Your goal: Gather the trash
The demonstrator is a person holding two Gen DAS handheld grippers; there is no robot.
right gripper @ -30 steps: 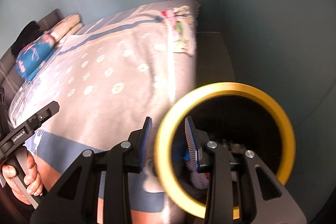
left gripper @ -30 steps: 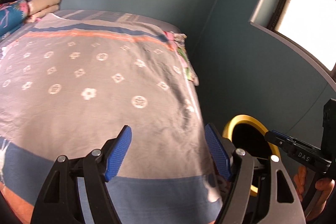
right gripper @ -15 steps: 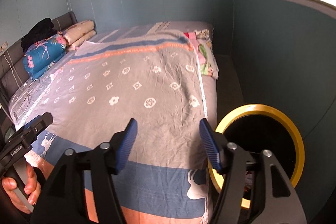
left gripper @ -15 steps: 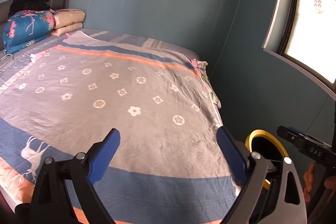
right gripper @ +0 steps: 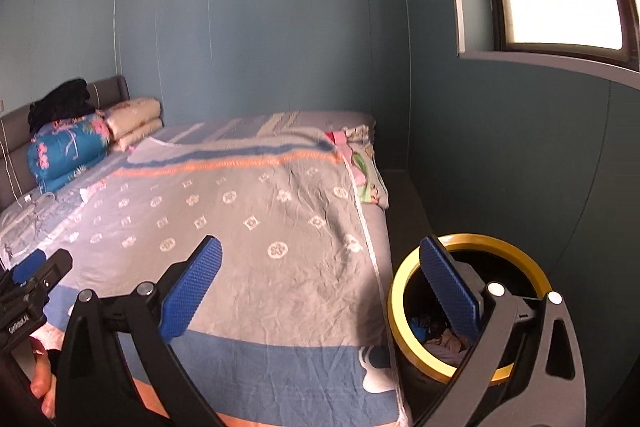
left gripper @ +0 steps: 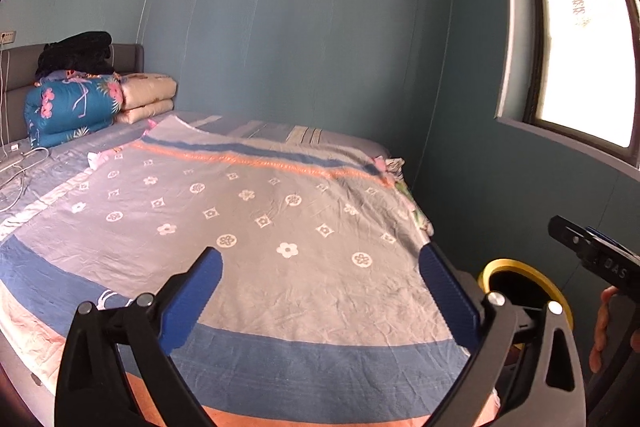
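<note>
Left gripper point(left gripper: 320, 291): jaws spread wide, just been opening, nothing between the blue pads point(left gripper: 192, 301); aimed over the foot end of the bed point(left gripper: 256, 235). Right gripper point(right gripper: 320, 291): likewise released, jaws just been opening, nothing clamped; left pad over the bedspread, right pad overlapping the near rim of the bin in view, contact not confirmable.

Trash bin point(right gripper: 400, 307): black, round, yellow rim, upright on the floor just beside the right foot corner of the bed, between bed and blue wall point(right gripper: 500, 167). Crumpled trash point(right gripper: 436, 335) inside at the bottom, blue and pale pieces, kinds not distinguishable. Same bin seen past the left gripper's right finger in the left wrist view.

Bedspread grey with white flower pattern, blue and orange bands along the foot edge and across the far end. No loose trash distinguishable on the spread. Folded blue floral quilt point(left gripper: 72, 107) and cream quilts point(left gripper: 148, 99) stacked at the head end, dark clothing point(left gripper: 76, 53) on top against the headboard. White cables point(left gripper: 20, 167) along the left edge near the head. Colourful cloth point(right gripper: 366, 171) hanging over the right edge.

Window point(left gripper: 580, 27) on the right wall.
</note>
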